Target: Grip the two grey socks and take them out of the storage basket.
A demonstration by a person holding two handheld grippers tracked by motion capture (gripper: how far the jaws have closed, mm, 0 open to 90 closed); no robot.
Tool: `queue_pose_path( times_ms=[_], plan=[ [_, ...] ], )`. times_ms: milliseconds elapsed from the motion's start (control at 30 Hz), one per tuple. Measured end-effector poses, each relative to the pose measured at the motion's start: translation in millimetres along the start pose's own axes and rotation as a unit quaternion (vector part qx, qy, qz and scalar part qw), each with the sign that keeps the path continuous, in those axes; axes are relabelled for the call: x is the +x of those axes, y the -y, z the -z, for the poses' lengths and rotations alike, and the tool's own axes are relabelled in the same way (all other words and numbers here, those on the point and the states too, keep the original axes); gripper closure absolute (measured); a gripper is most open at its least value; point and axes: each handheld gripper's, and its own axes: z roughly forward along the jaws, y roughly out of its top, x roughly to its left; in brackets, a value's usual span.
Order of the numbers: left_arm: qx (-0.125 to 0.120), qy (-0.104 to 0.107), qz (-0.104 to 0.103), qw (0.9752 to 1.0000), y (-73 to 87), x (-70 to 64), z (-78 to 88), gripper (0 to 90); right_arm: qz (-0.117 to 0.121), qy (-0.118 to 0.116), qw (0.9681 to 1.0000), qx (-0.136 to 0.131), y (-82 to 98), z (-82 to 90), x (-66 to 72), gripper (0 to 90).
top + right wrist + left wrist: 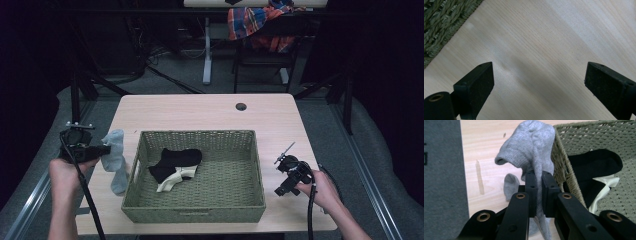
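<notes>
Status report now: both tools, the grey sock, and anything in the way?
Left tool shut on grey sock, left of basket. Right tool open, empty, over table. Black sock and cream sock already in basket; basket wall beside grey sock.

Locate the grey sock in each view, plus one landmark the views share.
High view: grey sock at left, outside the basket's left wall, pinched by the left gripper, its lower end on the table.
Left gripper view: centre, clamped between the jaws, bunched up above them.
Right gripper view: not in it; open jaws over bare table.
Shared landmark: the woven basket.
</notes>
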Motion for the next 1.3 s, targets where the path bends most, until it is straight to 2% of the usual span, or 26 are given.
queue_pose_path(
  times_ms=[133, 167, 200, 267, 367, 400, 500, 533, 633, 667, 800, 900, 933, 1000, 1067, 1167, 1200, 1233, 1300],
  plan=[
    [0.012, 0.000, 0.007, 0.9999, 3.8, 3.1, -9.4, 85.1, -0.002, 0.001, 1.0000, -0.002, 0.1, 0.2, 0.5, 8.5],
    [0.019, 0.001, 0.007, 0.9998, 4.6, 4.2, -12.1, 85.1, 0.005, 0.003, 1.0000, 0.007, -0.7, 1.7, -0.4, 8.5],
    [0.019, 0.001, 0.011, 0.9998, 6.1, 4.8, -16.1, 85.1, -0.006, 0.001, 1.0000, -0.007, 0.4, -0.2, 1.0, 8.5],
    [0.031, 0.005, 0.011, 0.9994, 7.6, 6.2, -20.9, 85.1, 0.010, 0.004, 0.9999, 0.011, -1.0, 2.6, -1.0, 8.5],
    [0.039, 0.008, 0.014, 0.9991, 10.1, 6.5, -27.8, 85.0, 0.007, 0.004, 0.9999, 0.006, -0.8, 2.4, -0.2, 8.5],
    [0.045, 0.007, 0.013, 0.9989, 11.0, 7.4, -30.7, 85.0, 0.001, 0.003, 1.0000, -0.002, -0.2, 1.2, 0.7, 8.5],
    [0.062, 0.008, 0.020, 0.9979, 15.0, 9.3, -40.3, 84.9, 0.007, 0.006, 1.0000, 0.004, -0.8, 2.8, 1.0, 8.5],
    [0.066, 0.005, 0.020, 0.9976, 16.3, 9.4, -43.3, 84.9, -0.001, 0.008, 0.9999, -0.006, 0.1, 1.8, 2.5, 8.5],
    [0.080, 0.000, 0.020, 0.9966, 19.7, 11.0, -53.2, 84.8, -0.004, 0.006, 0.9999, -0.008, 0.4, 2.0, 2.8, 8.5],
    [0.087, 0.004, 0.022, 0.9960, 20.9, 12.0, -57.2, 84.8, -0.005, 0.006, 0.9999, -0.008, 0.3, 2.1, 2.9, 8.5],
    [0.113, 0.001, 0.012, 0.9935, 24.1, 11.0, -73.9, 82.7, -0.005, 0.002, 0.9999, -0.008, -0.2, 1.8, 3.2, 8.5],
    [0.113, 0.002, 0.014, 0.9935, 23.5, 10.6, -75.5, 74.2, -0.003, 0.007, 1.0000, -0.006, -0.2, 2.1, 2.9, 8.5],
    [0.111, 0.001, 0.016, 0.9936, 23.0, 10.5, -73.1, 65.9, -0.008, 0.006, 0.9999, -0.011, 0.3, 1.5, 3.6, 8.5],
    [0.098, -0.006, 0.019, 0.9950, 23.4, 9.6, -67.4, 51.1, 0.001, 0.013, 0.9999, 0.000, 0.2, 3.8, 2.0, 8.5],
    [0.086, -0.023, 0.025, 0.9957, 24.4, 9.3, -60.6, 35.0, 0.000, 0.011, 0.9999, 0.000, 0.4, 3.7, 1.4, 8.5],
    [0.067, -0.035, 0.035, 0.9965, 27.0, 12.0, -49.5, 17.7, 0.001, 0.011, 0.9999, -0.002, 0.3, 3.8, 1.8, 8.5],
    [0.062, -0.041, 0.039, 0.9965, 28.2, 12.8, -46.1, 14.7, 0.001, 0.012, 0.9999, -0.002, 0.4, 4.3, 1.9, 8.5],
    [0.058, -0.049, 0.042, 0.9962, 29.3, 14.0, -43.2, 15.4, -0.002, 0.010, 0.9999, -0.006, 0.8, 3.9, 2.0, 8.5],
    [0.050, -0.054, 0.050, 0.9960, 33.0, 16.9, -39.3, 12.1, 0.005, 0.011, 0.9999, 0.003, 0.2, 5.5, 0.9, 8.4]
  ],
)
